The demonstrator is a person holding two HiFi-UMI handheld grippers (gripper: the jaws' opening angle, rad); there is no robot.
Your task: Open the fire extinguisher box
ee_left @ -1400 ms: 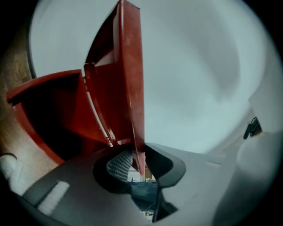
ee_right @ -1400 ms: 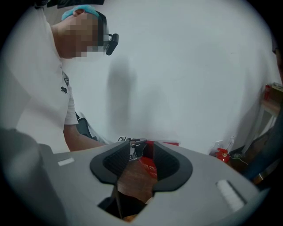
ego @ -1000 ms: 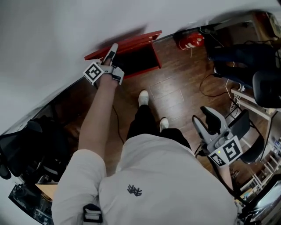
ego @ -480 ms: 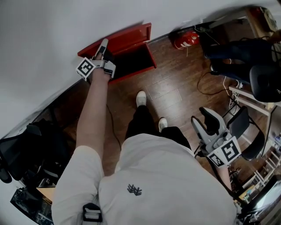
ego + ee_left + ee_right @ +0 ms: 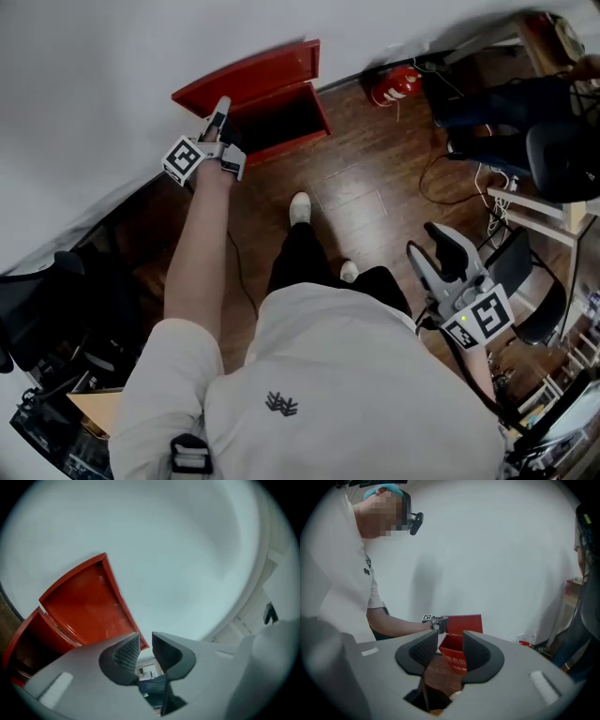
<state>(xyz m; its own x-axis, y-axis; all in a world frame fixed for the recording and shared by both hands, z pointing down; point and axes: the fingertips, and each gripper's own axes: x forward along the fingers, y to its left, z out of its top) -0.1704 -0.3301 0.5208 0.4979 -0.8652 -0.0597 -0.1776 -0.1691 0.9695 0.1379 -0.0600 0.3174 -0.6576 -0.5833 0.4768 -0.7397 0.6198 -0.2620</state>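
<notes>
Well, left gripper [image 5: 146, 638] is being opened, empty, beside the raised lid [image 5: 89, 602]; right gripper [image 5: 450, 639] is being held open, far off.

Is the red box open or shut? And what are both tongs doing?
Box: open.
Lid: swung up, standing by the wall.
Left tongs: opening, nothing between them, close to the lid.
Right tongs: open, empty, away from the box.

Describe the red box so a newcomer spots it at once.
Follow the white wall down to the wood floor. The box sits there against it, left of a round red object. Only it is rectangular, lid raised, dark inside.
</notes>
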